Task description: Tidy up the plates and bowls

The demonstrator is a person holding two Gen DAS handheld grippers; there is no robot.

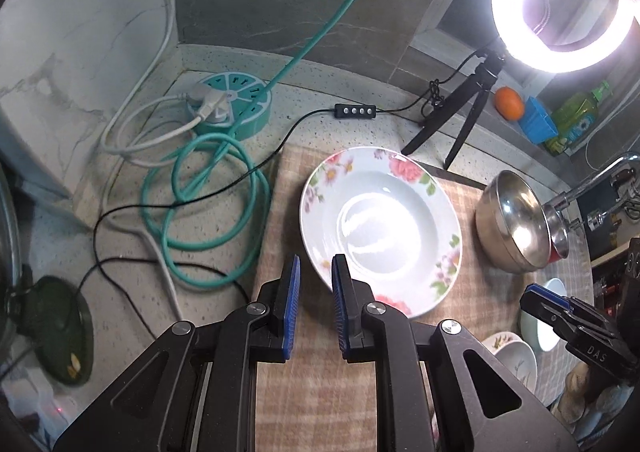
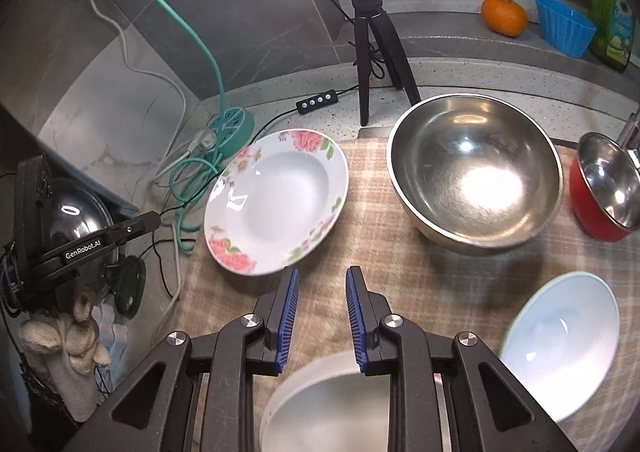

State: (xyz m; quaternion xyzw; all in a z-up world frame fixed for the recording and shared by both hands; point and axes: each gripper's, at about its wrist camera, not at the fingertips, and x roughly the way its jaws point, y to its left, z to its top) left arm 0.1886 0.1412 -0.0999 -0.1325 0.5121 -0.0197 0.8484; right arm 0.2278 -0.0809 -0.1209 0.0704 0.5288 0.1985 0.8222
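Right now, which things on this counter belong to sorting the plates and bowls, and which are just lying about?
For the job:
white flower-rimmed plate
large steel bowl
red-sided steel bowl
pale blue bowl
white bowl at the near edge

Just lying about:
orange fruit
blue ribbed cup
teal round power strip
black tripod

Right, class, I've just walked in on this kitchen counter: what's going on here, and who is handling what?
A person is sorting dishes on a checked cloth with a handheld gripper in each hand. Neither gripper holds anything: the left gripper hovers at the near rim of the flowered plate, and the right gripper hangs over the cloth, jaws slightly apart. A big steel bowl, a red pot, a pale blue bowl and a white bowl stand separately, nothing stacked yet.
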